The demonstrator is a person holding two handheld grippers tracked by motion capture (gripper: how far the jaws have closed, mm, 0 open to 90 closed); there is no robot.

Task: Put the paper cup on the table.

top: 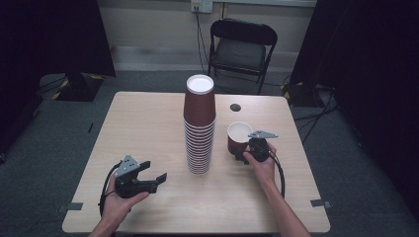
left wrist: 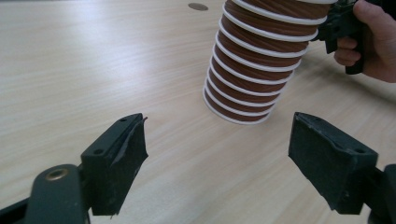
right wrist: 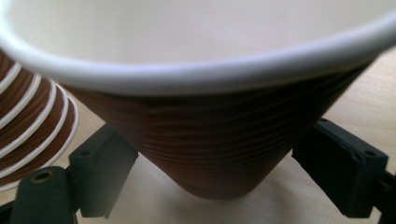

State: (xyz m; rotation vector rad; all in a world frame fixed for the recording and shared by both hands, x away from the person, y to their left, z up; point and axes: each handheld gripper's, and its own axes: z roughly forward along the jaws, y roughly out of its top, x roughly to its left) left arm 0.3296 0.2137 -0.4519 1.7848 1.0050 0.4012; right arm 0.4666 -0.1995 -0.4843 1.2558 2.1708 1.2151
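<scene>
A tall stack of upside-down brown paper cups [top: 199,123] with white rims stands at the middle of the wooden table [top: 148,118]. To its right a single brown cup [top: 238,136] stands upright, white inside. My right gripper [top: 240,152] is at that cup's lower part. In the right gripper view both pads [right wrist: 109,168] lie against the sides of the cup [right wrist: 215,135] near its base, with the stack [right wrist: 28,116] at the left edge. My left gripper [top: 153,175] is held open at the front left, aimed at the stack [left wrist: 261,60], with nothing between its jaws [left wrist: 217,140].
A small dark round hole [top: 235,107] sits in the tabletop behind the single cup. Beyond the table's far edge stands a black folding chair [top: 242,44]. Bare tabletop stretches to the left of the stack and along the front edge.
</scene>
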